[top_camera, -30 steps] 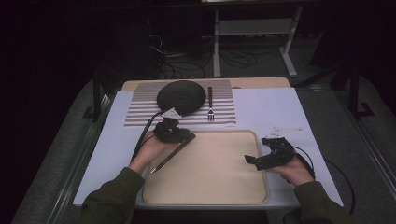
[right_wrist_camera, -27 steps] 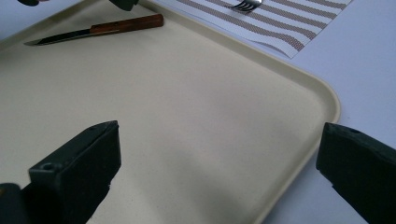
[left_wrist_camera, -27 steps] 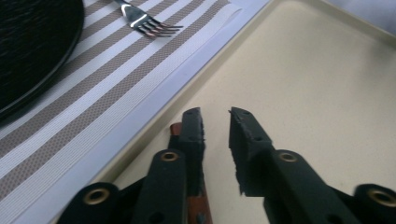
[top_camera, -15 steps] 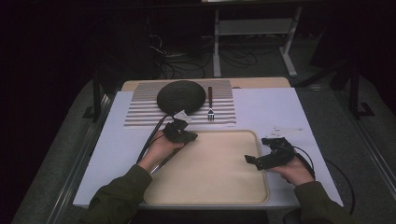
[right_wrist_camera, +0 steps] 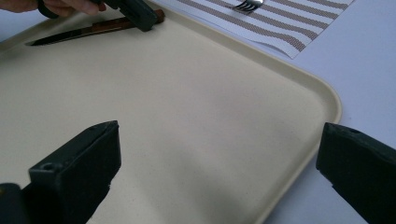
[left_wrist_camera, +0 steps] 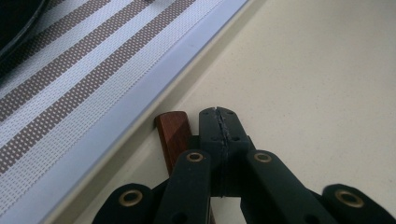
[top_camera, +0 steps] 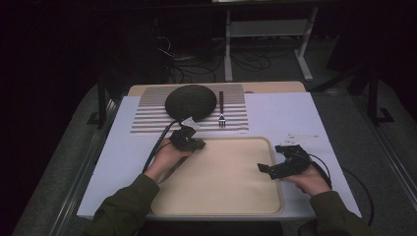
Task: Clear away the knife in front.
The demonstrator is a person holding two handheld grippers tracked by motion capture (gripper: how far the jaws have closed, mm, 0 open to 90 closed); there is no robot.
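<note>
Left gripper (top_camera: pixel 193 143) sits at the far-left corner of the beige tray (top_camera: pixel 231 196), jaws pressed flat together w/ nothing between them, as the left gripper view shows: the two black pads meet along one seam. Jaws have just been closing; no thing caught in them.

Knife (right_wrist_camera: pixel 88 31) lies on the tray along its left side. Its red-brown wooden handle end (left_wrist_camera: pixel 173 135) is just beside the closed left jaws, on their left in the left gripper view, next to the tray's rim. Touching or a hair apart, can't tell. In the right gripper view the dark blade points away from the left gripper, lying flat on the tray, and the closed tips sit over the handle end.

Right gripper (top_camera: pixel 275 167) rests at the tray's right edge, jaws wide apart, empty, pointing across the tray toward the left hand (top_camera: pixel 164 157). Right hand (top_camera: pixel 307 177) holds it just off the tray's right rim.

Beyond the tray: striped placemat (top_camera: pixel 147 118) on the white tabletop, w/ a dark round plate (top_camera: pixel 191 101) on it and a fork (top_camera: pixel 222 110) w/ a dark handle just right of the plate, tines toward the person. The left gripper's cable runs back across the plate's near edge.
</note>
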